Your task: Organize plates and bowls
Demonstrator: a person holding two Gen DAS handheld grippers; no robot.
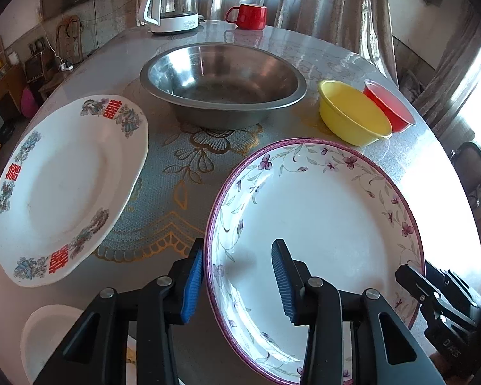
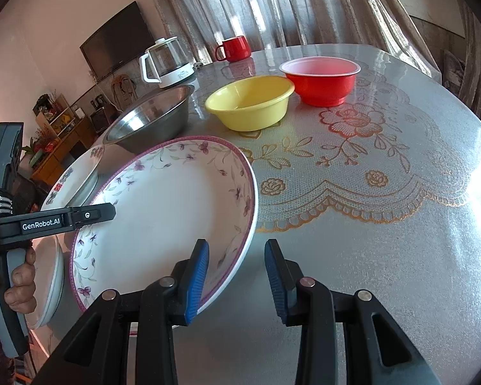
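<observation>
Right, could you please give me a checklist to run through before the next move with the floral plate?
1. Left claw straddles the floral plate rim: ok.
2. Right claw straddles the rim on its side: ok.
3. Pads pressing on the rim: cannot tell.
4. Floral plate empty: ok.
5. Yellow bowl clear of the plate: ok.

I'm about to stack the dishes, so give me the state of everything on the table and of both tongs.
floral plate, empty
red-lettered plate, empty
steel bowl, upright, empty
yellow bowl, upright, empty
red bowl, upright, empty
red mug, upright
kettle, lid on
left tongs, straddling floral plate rim, grip unclear
right tongs, straddling floral plate rim, grip unclear
</observation>
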